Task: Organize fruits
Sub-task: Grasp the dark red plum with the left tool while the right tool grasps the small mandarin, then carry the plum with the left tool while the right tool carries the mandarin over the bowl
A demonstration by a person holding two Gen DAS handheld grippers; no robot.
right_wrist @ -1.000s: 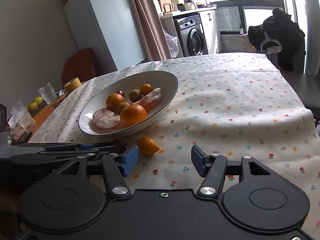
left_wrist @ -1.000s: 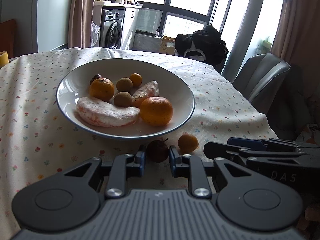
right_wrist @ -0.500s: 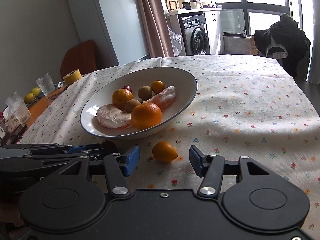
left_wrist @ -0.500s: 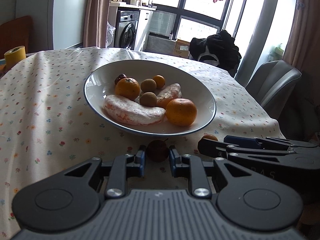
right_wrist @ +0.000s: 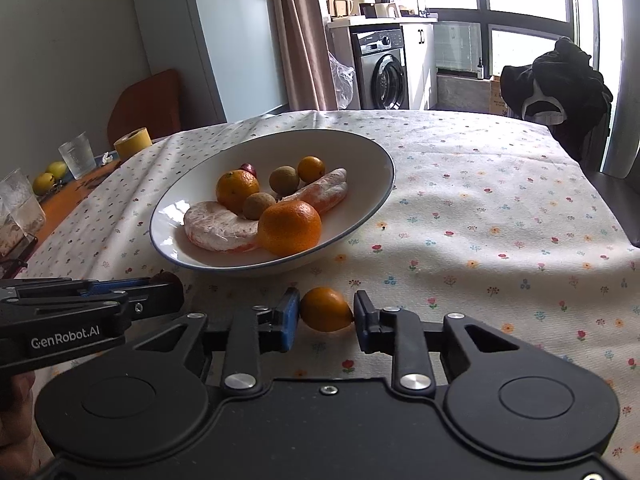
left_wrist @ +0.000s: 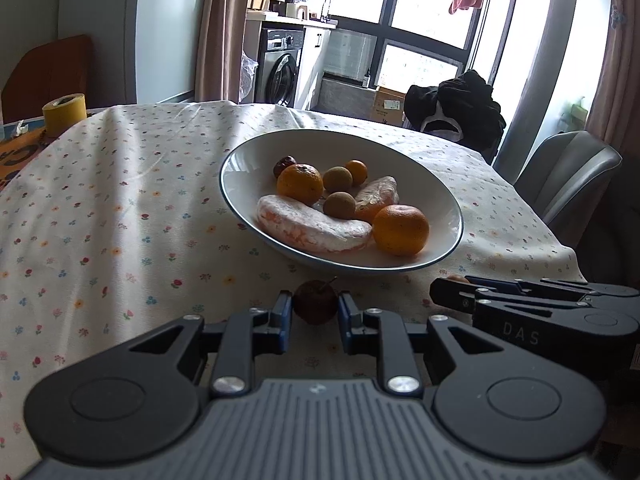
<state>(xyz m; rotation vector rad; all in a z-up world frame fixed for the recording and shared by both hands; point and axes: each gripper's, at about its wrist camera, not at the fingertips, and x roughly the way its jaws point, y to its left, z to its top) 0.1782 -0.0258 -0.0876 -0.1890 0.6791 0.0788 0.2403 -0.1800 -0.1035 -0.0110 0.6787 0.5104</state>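
A white blue-rimmed bowl [left_wrist: 248, 160] [right_wrist: 360, 168] on the flowered tablecloth holds two mandarins [left_wrist: 400, 229], two brown round fruits, a kumquat, a dark red fruit and two peeled citrus segments [left_wrist: 312, 227]. In front of the bowl my left gripper [left_wrist: 314, 312] is shut on a small dark red fruit [left_wrist: 315, 300] with a stem. Just to its right my right gripper [right_wrist: 325, 314] is shut on a small orange kumquat [right_wrist: 326, 308], low over the cloth. Each gripper shows side-on in the other's view, the left gripper [right_wrist: 160, 286] and the right gripper [left_wrist: 452, 292].
A yellow tape roll [right_wrist: 132, 142], drinking glasses [right_wrist: 78, 154] and yellow-green fruits [right_wrist: 50, 176] stand at the table's far left. A grey chair [left_wrist: 568, 176] and a black garment [left_wrist: 456, 112] are beyond the right edge. A hand [right_wrist: 14, 412] holds the left gripper.
My right gripper came forward to the kumquat and its wide-open fingers closed on it. My left gripper kept hold of the dark red fruit and shifted left of the bowl.
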